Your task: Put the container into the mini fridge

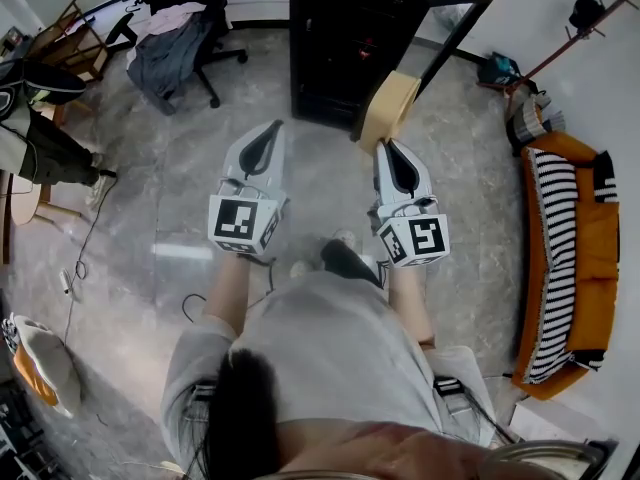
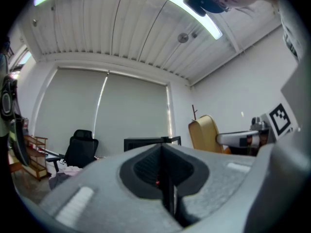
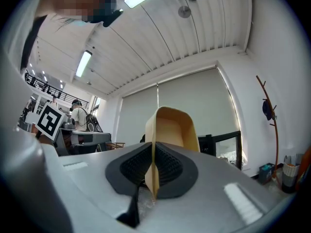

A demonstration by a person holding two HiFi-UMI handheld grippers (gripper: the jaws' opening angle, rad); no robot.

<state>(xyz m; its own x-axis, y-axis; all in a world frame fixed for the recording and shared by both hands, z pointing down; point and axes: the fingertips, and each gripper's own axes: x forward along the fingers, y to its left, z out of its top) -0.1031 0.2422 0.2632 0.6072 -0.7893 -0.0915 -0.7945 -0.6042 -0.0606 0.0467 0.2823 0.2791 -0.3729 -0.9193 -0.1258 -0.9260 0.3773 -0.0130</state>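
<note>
Container (image 1: 388,108) clamped in right gripper (image 1: 386,146), near open mini fridge (image 1: 340,38).
Left gripper (image 1: 272,133) closed, empty; carrying step, likely calling for a reach inside.

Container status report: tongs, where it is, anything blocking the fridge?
Right tongs shut on container wall; left tongs shut, empty. Container held up before fridge, door open. Nothing seen in the way.
</note>
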